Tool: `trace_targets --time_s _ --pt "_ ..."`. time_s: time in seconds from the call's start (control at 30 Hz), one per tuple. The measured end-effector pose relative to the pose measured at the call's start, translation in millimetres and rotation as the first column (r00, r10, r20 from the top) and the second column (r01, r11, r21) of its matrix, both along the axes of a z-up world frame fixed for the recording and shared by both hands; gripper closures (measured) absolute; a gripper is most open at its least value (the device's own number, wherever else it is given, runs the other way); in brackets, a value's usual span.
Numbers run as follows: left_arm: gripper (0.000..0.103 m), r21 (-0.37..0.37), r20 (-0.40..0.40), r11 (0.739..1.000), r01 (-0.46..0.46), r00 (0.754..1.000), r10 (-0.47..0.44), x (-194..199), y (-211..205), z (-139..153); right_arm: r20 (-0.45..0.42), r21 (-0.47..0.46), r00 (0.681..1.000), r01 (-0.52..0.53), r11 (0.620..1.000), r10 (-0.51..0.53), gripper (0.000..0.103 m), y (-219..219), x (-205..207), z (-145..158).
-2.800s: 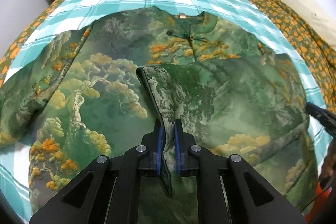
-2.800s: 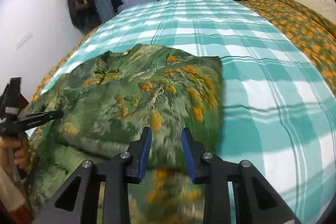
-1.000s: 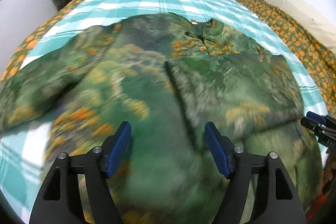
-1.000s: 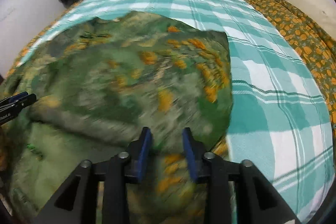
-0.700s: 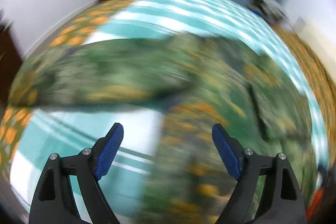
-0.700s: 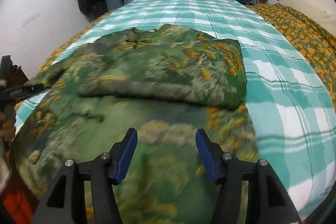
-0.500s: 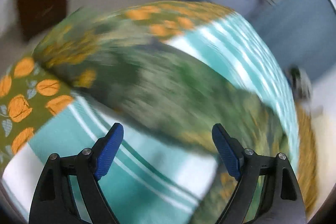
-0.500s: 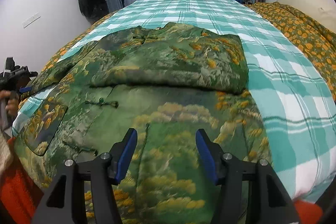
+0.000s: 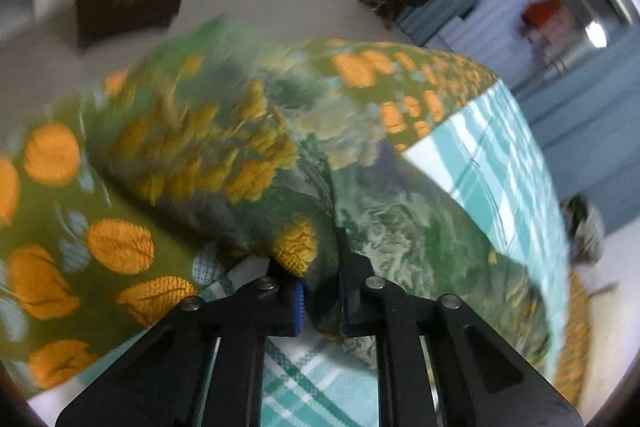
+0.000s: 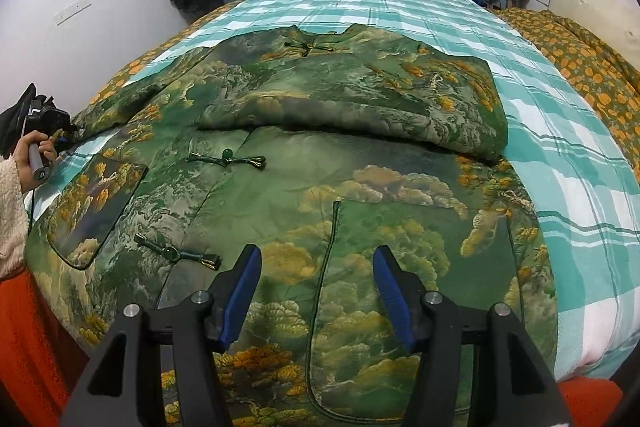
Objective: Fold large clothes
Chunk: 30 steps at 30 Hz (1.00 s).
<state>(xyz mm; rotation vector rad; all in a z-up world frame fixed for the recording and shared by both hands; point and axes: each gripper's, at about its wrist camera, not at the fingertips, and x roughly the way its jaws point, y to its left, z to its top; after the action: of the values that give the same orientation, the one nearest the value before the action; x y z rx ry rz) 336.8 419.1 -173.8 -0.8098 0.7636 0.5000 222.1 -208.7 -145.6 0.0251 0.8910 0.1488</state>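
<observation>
- We are clamping the left gripper (image 9: 320, 301) on the cuff of the left sleeve (image 9: 240, 163), at the bed's (image 10: 440, 7) edge.
- We are holding the right gripper (image 10: 316, 293) open and empty over the jacket's (image 10: 360, 211) hem.
- We should be carrying the cuff low and level across the chest, keeping the fold line straight.
- The right sleeve (image 10: 360, 107) is lying folded across already; we should be matching it.

The green landscape-print padded cloth jacket (image 10: 320, 155) looks satiny with a woven sheen; beneath it, the teal-and-white checked cotton bedsheet (image 10: 560, 131) is matt, and beside that the orange-flowered olive quilt (image 10: 592, 67) coarse-woven.
</observation>
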Motion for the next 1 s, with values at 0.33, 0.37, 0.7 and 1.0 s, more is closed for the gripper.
trace_targets --time_s 0.33,0.37,0.7,1.0 --pt "0.095 0.628 -0.02 0.694 0.351 0.9 -0.436 24.2 -183.6 145.6 0.064 0.04 0.998 0.013 0.999 -0.016 0.044 -8.7 -8.5 7.3" --pt "0.095 0.663 -0.036 0.643 0.383 0.874 -0.484 26.5 -208.7 150.3 0.066 0.046 0.998 0.019 0.999 -0.022 0.044 -10.8 -9.1 7.9" --pt "0.092 0.711 -0.352 0.22 0.668 0.608 -0.712 33.6 -406.8 69.8 0.094 0.064 0.993 0.066 0.996 -0.072 0.044 -32.3 -14.3 14.3" --pt "0.039 0.656 -0.51 0.079 0.751 0.518 -0.687 -0.3 -441.2 18.1 0.064 0.112 0.995 0.067 0.991 -0.074 0.044 -44.4 3.4 19.4"
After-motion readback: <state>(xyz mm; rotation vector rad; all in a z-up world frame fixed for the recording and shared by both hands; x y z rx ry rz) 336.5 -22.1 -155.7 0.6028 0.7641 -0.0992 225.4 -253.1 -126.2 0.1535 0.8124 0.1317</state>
